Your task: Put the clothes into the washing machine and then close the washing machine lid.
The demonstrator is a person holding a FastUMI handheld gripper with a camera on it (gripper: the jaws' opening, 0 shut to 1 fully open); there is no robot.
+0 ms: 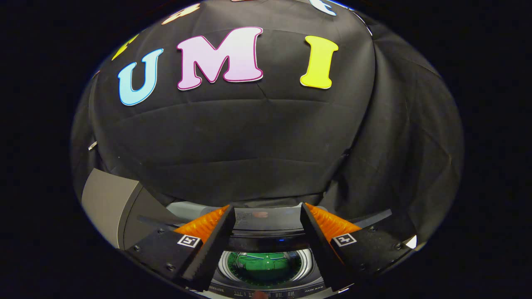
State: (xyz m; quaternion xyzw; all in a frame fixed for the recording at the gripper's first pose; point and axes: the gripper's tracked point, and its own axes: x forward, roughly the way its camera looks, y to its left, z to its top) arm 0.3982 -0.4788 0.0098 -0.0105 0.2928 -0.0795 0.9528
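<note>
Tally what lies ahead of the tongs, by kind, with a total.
Washing machine: 1
Green garment in its drum: 1
Raised grey lid: 1
Total: 3
The tongs are open above the drum, holding nothing.

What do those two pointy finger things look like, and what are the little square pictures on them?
The gripper has two black wedge-shaped fingers with ridged, toothed inner faces. Each finger has a bright orange ribbed part on its outer side. Behind them are black blocks with small screws. Each block carries a small white square sticker printed with a black pattern, a tracking marker.
</note>
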